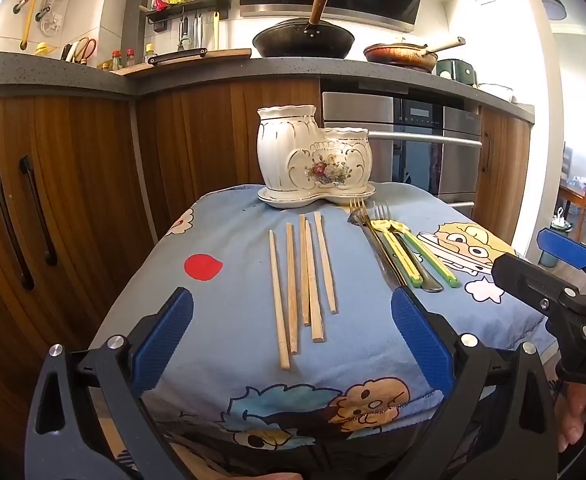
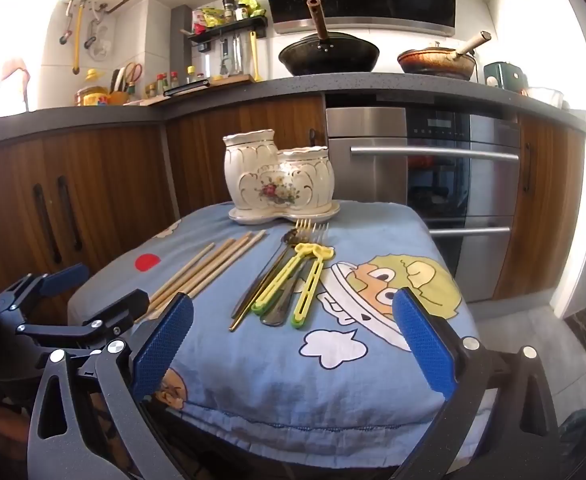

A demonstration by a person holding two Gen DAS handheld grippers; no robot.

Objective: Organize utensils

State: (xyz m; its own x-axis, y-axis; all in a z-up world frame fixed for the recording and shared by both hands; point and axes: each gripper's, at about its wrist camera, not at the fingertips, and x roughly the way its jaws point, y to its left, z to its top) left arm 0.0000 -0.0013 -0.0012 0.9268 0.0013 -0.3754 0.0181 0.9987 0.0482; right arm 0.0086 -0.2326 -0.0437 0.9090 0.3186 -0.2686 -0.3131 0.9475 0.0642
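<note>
A white ceramic two-pot utensil holder (image 1: 313,156) (image 2: 279,178) with a flower print stands on its saucer at the far edge of a small table under a blue cartoon cloth (image 1: 221,240) (image 2: 357,276). Several wooden chopsticks (image 1: 303,276) (image 2: 207,266) lie side by side in front of it. To their right lies a bundle of forks, a spoon and yellow-green plastic utensils (image 1: 403,248) (image 2: 285,280). My left gripper (image 1: 293,338) hovers open over the near ends of the chopsticks. My right gripper (image 2: 293,340) is open near the handles of the cutlery bundle. Neither holds anything.
Wooden kitchen cabinets (image 1: 73,184) and a steel oven (image 2: 425,176) stand behind the table. Two woks (image 1: 303,40) (image 2: 437,60) sit on the grey counter. The right gripper's body (image 1: 553,292) shows at the right in the left wrist view, the left gripper's body (image 2: 73,312) at the left in the right wrist view.
</note>
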